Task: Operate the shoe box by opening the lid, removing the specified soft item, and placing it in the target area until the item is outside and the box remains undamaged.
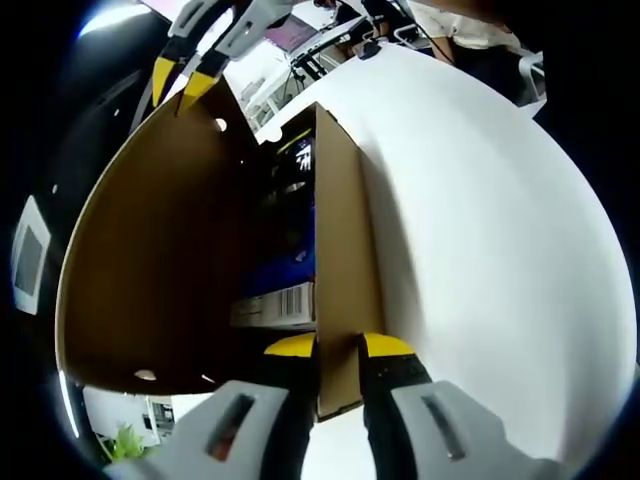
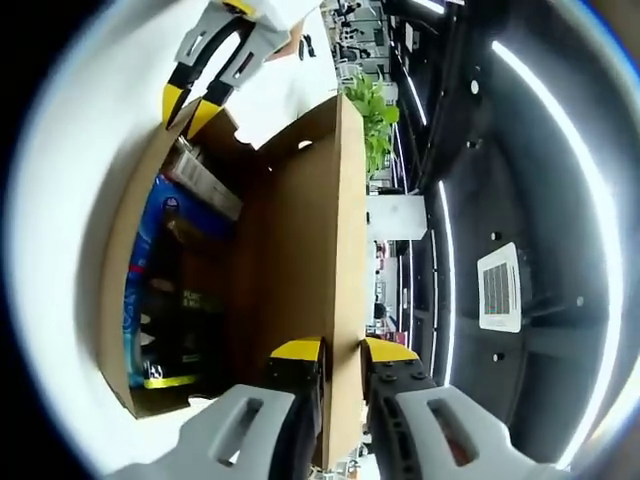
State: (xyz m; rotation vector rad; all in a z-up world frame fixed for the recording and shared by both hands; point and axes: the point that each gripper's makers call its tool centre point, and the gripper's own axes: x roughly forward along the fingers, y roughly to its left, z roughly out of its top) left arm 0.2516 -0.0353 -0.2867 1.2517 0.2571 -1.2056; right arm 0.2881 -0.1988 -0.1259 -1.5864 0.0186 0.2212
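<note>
White table [image 1: 480, 250] under shoe box [image 1: 345, 290]; ceiling light strips and green plant [image 2: 372, 110] beyond. Box brown cardboard, lid [image 1: 150, 260] raised open (two small round holes near edge). Inside: blue soft item [image 2: 150, 230] with labelled packaging. Left gripper [image 1: 338, 345] clamps box side wall; right gripper [image 2: 340, 350] clamps lid edge. Bare tabletop beside box.

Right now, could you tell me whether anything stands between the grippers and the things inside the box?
The lid is up, so the box is open and nothing covers the blue packet inside. But both grippers are busy: the left gripper is shut on the box wall, the right gripper on the lid edge.
</note>
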